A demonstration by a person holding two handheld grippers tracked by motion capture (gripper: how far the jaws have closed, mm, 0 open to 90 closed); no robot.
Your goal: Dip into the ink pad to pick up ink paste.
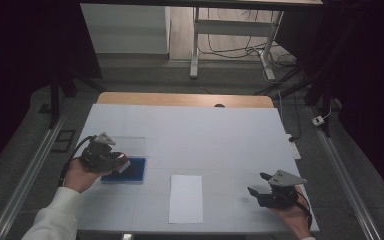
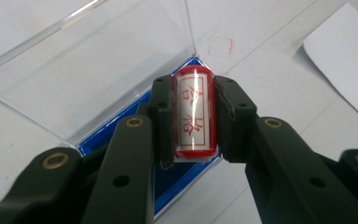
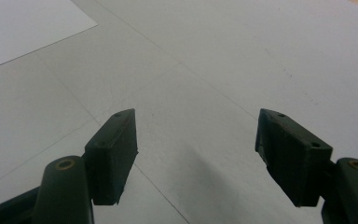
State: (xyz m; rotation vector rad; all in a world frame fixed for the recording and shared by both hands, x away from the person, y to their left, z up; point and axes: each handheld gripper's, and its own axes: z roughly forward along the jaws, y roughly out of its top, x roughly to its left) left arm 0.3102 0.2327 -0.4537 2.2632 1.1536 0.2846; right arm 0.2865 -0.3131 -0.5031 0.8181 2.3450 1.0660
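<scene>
While my left gripper pinches the stamp, the blue ink pad case sits directly beneath it.

From the high view, I see the white paper sheet to the right of that case, nearer my left hand than my right gripper. Through the left gripper view, the stamp lies lengthwise along the jaws, over the case beside its clear lid. Through the right gripper view, my jaws stand spread, well apart from the case.

A white-topped bench with a wooden far edge carries a white sheet of paper lying flat near its front edge. To the sheet's left sits a blue ink pad case, its clear lid folded open onto the benchtop behind it.
</scene>
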